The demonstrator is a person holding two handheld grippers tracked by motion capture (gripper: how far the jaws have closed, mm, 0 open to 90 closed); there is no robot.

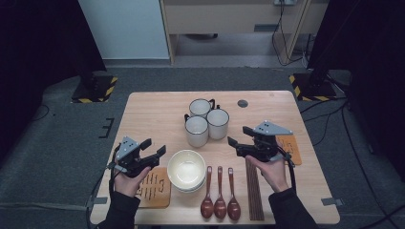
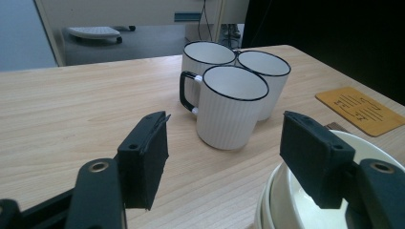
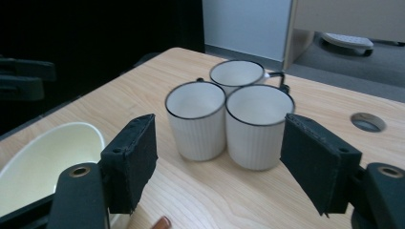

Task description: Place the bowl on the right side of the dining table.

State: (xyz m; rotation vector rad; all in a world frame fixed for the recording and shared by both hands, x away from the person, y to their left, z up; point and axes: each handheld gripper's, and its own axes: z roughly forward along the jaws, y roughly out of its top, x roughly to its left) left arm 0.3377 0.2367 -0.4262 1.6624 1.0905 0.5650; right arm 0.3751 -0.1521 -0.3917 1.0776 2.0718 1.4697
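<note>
Left tool [image 1: 154,149], lower left of the high view: jaws parted, nothing between them. Right tool [image 1: 239,135], right of centre: jaws wide, empty. Both aim at three mugs [image 1: 206,122] clustered touching at upper centre of the bench [image 1: 143,109]. Judgement: take an outer mug, one pad inside the rim, and lift straight up to spare its neighbours. Bowl stack [image 1: 186,169] sits just beside the left tool.
</note>
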